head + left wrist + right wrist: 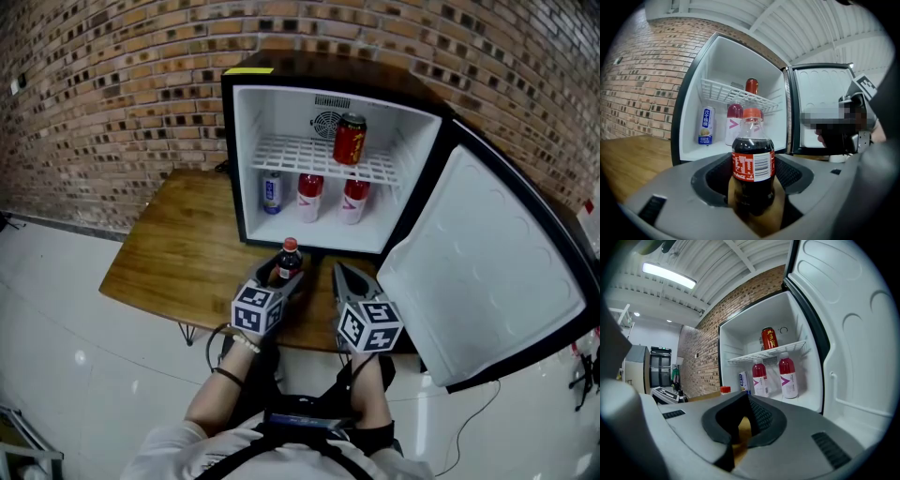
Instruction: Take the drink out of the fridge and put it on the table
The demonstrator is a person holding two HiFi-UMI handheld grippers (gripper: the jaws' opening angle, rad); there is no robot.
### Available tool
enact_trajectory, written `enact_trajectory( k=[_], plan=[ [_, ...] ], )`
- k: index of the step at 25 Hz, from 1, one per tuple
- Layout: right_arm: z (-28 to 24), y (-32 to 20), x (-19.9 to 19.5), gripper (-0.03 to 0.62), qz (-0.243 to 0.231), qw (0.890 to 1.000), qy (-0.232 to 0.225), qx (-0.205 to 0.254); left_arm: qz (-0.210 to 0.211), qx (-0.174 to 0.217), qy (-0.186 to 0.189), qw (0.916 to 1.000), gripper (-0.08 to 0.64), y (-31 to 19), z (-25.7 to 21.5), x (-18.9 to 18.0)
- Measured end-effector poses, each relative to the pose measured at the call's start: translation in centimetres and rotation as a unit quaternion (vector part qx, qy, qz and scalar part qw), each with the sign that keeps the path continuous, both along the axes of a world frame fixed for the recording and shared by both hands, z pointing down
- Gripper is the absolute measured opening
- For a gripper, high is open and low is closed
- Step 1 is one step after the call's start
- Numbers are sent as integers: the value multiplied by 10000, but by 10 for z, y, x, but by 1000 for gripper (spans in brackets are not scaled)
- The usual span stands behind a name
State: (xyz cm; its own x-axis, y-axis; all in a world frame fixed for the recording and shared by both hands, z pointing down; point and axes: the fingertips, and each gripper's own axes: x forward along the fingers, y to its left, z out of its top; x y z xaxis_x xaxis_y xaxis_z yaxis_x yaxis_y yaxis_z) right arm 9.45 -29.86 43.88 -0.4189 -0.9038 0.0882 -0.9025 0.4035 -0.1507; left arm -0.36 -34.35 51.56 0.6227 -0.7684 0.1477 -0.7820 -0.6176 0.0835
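Note:
A cola bottle (287,262) with a red cap and red label stands upright on the wooden table (178,253), just in front of the open fridge (242,169). My left gripper (285,275) is shut on the bottle, one jaw on each side of its body. In the left gripper view the cola bottle (752,164) fills the gap between the dark pads of my left gripper (752,174). Just to the right of the bottle, my right gripper (340,271) is shut and holds nothing. In the right gripper view only the bottle's red cap (724,390) shows, left of my right gripper (746,400).
Inside the fridge a red can (350,139) stands on the wire shelf. Below it are a blue-and-white can (272,191) and two red drink bottles (309,197). The fridge door (478,272) hangs wide open at the right. A brick wall runs behind.

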Motion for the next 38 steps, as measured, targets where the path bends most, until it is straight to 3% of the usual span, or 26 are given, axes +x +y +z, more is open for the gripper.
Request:
enact_trajectory(
  k=[7, 14, 18, 21, 28, 38],
  plan=[
    [7, 0, 0, 20, 2, 10000, 41, -78, 50, 258, -372, 9990, 282, 10, 2, 2],
    [11, 2, -1, 20, 9, 9999, 74, -122, 39, 237, -429, 9988, 284, 15, 1, -1],
    [3, 5, 3, 20, 31, 10000, 68, -24, 61, 337, -167, 9993, 318, 32, -36, -9],
    [-9, 9, 7, 20, 78, 9999, 78, 79, -160, 450, -209, 9986, 314, 44, -68, -23],
    [-33, 21, 18, 18, 324, 9988, 373, -15, -337, 557, -202, 9977, 13, 68, -113, -34],
    [-69, 33, 18, 18, 147, 9990, 364, 214, -176, 711, -59, 9973, 1, 69, -142, -29]
  ],
)
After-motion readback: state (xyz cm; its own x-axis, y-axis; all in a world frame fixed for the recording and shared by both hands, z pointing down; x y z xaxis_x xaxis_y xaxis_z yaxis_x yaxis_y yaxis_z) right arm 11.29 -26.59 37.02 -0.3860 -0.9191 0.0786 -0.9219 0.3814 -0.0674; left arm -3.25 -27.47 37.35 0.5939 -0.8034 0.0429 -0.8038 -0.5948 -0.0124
